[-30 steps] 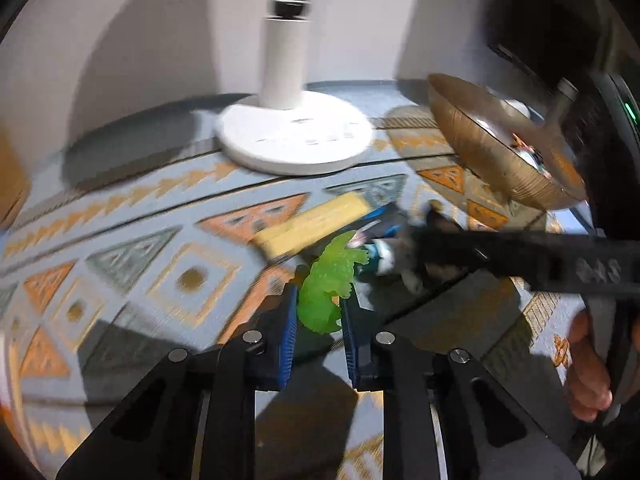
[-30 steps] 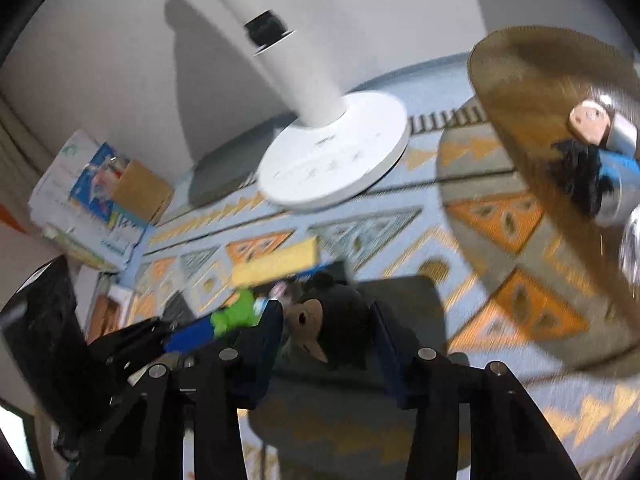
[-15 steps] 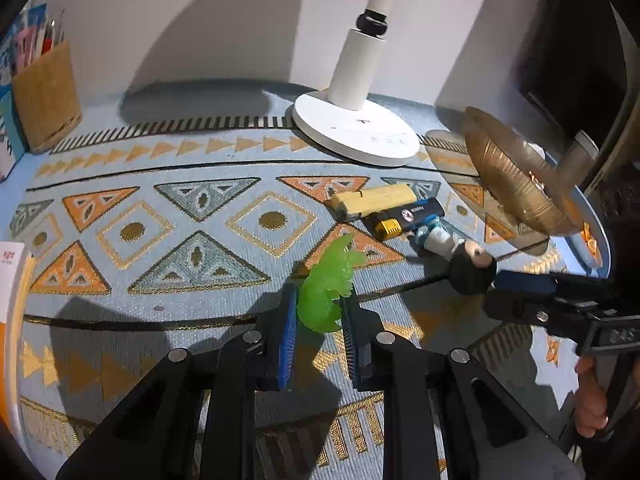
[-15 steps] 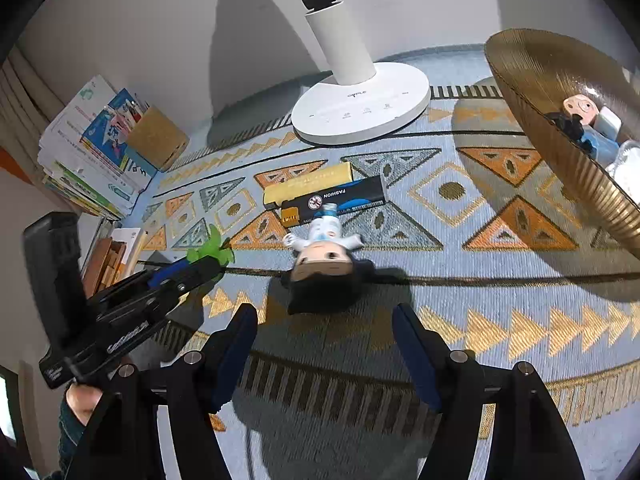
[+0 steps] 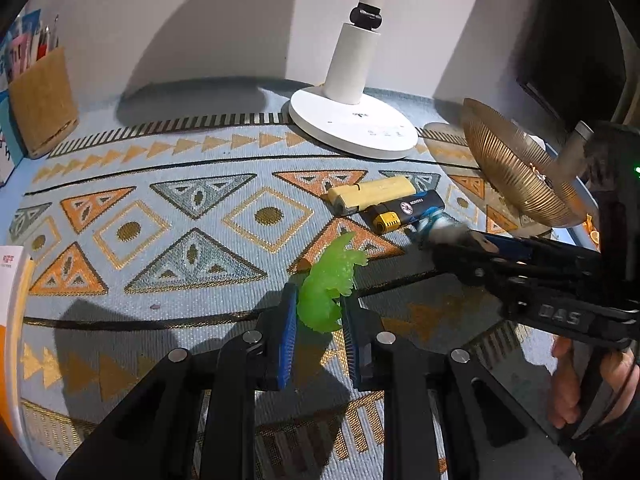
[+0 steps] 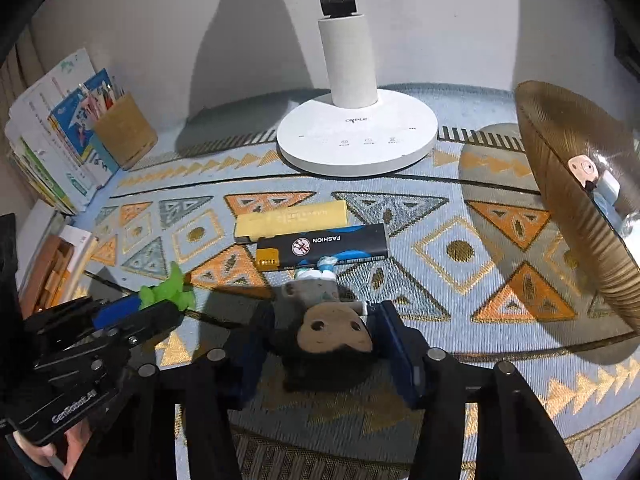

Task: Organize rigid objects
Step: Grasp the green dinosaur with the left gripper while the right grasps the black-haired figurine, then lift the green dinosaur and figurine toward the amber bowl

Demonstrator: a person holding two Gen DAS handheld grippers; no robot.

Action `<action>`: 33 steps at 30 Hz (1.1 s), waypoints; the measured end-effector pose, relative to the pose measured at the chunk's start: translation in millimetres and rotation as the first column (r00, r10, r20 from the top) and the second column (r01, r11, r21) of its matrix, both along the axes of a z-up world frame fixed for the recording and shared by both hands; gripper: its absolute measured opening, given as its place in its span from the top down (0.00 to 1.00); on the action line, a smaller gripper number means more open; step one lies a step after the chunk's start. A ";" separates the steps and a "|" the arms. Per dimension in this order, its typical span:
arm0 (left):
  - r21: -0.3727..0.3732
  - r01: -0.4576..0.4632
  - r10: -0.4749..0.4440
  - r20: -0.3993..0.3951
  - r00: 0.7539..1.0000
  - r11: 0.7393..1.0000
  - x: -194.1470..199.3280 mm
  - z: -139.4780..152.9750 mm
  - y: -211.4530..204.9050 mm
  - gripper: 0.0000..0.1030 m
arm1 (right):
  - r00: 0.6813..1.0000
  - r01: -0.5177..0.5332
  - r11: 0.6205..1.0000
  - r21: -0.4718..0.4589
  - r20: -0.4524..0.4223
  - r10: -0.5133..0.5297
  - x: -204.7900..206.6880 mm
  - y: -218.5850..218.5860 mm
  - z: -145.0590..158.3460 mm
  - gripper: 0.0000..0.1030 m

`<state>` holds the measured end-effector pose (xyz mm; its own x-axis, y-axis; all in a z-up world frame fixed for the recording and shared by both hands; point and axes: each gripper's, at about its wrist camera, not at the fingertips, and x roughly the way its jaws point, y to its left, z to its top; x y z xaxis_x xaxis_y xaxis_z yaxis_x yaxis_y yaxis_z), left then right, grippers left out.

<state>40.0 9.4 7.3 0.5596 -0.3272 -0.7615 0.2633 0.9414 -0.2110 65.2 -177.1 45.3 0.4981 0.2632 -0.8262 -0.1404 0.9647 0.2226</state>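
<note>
The left gripper (image 5: 319,322) is clamped on a green toy (image 5: 330,280), held just above the patterned mat (image 5: 168,216) near its middle. The right gripper (image 6: 316,354) has a dark-haired doll (image 6: 330,328) between its jaws, which are closing; the pads (image 6: 394,344) sit just beside the head, and contact cannot be told.

Only the right wrist view shows the doll's face, the second doll (image 6: 586,170) lying in the gold bowl (image 6: 572,216) at the mat's right edge, and the books (image 6: 52,136) stacked by the left edge. Only the left wrist view shows the person's right hand (image 5: 576,384) on the handle and the green toy whole; there the doll is mostly hidden behind the right gripper. Both views show the yellow lighter (image 6: 290,220) and black lighter (image 6: 320,246) lying side by side, touching, in front of the white lamp base (image 6: 356,136), and the tan holder (image 5: 42,100) at the far left corner.

Half a second ago the right jaws stood wide, short of the doll; now they bracket its head. The green toy is gripped as before.
</note>
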 end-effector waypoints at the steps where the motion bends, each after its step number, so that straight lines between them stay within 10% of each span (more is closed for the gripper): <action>1: 0.001 0.001 -0.001 0.001 1.000 1.000 0.2 0.0 -0.1 0.82 | 1.000 -0.001 1.000 0.015 0.002 0.001 -5.1 -1.7 2.2 0.52; 11: 0.035 0.009 -0.009 0.004 1.000 0.999 2.2 -0.6 -2.2 0.79 | 0.995 0.103 0.995 0.010 -0.021 -0.102 -67.8 -58.1 10.5 0.53; 19: 0.105 0.019 -0.020 0.004 1.000 0.994 8.5 1.0 -17.7 0.48 | 0.997 0.082 0.996 0.035 0.003 -0.082 -82.9 -67.3 12.6 0.53; 25: 0.167 -0.001 -0.004 0.033 0.999 0.986 11.5 -0.3 -28.8 0.67 | 0.999 0.044 0.986 0.158 -0.006 -0.043 -82.1 -77.8 12.7 0.49; 33: 0.121 -0.015 0.011 0.032 0.999 0.993 9.7 1.8 -22.3 0.67 | 1.000 0.030 0.979 0.202 -0.007 -0.030 -97.7 -89.6 6.9 0.39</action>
